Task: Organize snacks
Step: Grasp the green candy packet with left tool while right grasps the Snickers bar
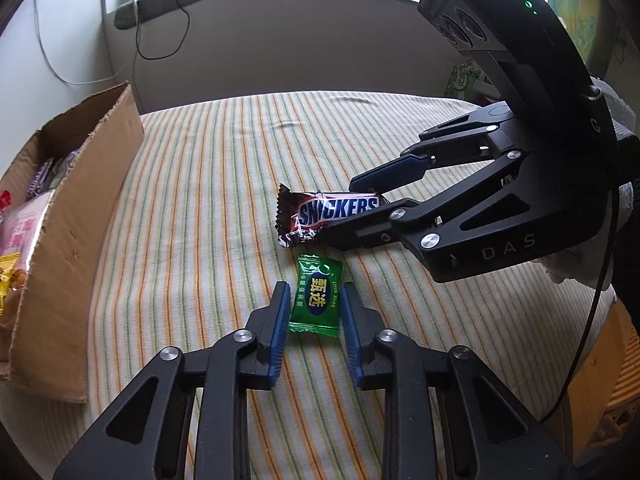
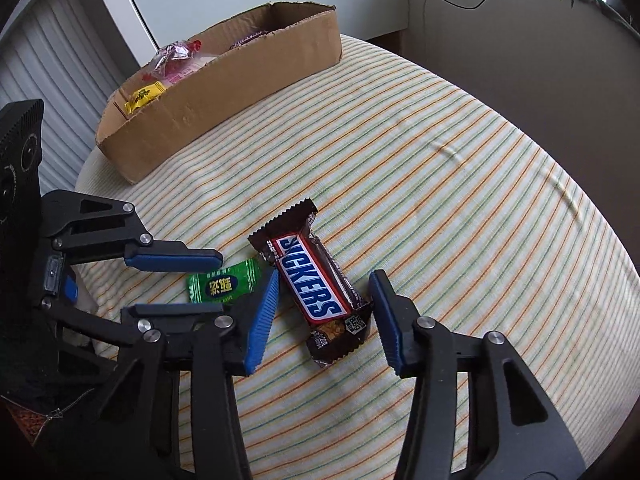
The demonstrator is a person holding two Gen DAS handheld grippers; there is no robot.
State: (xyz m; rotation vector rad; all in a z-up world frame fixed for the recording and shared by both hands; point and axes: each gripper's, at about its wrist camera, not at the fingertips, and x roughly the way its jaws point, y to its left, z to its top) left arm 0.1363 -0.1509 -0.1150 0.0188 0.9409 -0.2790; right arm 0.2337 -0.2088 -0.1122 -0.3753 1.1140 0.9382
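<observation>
A green wrapped candy [image 1: 316, 300] lies flat on the striped cloth between the blue pads of my left gripper [image 1: 314, 292]. The pads stand right at its long edges and the wrapper is not crumpled. Just beyond it lies a brown Snickers bar [image 2: 316, 280]. My right gripper [image 2: 325, 276] straddles the bar, its jaws open, with a small gap on each side. In the left wrist view the right gripper [image 1: 339, 210] comes in from the right over one end of the bar [image 1: 332, 210]. The right wrist view shows the left gripper [image 2: 220, 283] around the candy [image 2: 224, 286].
A long open cardboard box [image 2: 224, 88] with several snack packets stands at the table's left edge, also in the left wrist view as the box [image 1: 80, 220]. The striped cloth [image 1: 220, 160] covers a rounded table. A wall and windowsill with cables lie behind.
</observation>
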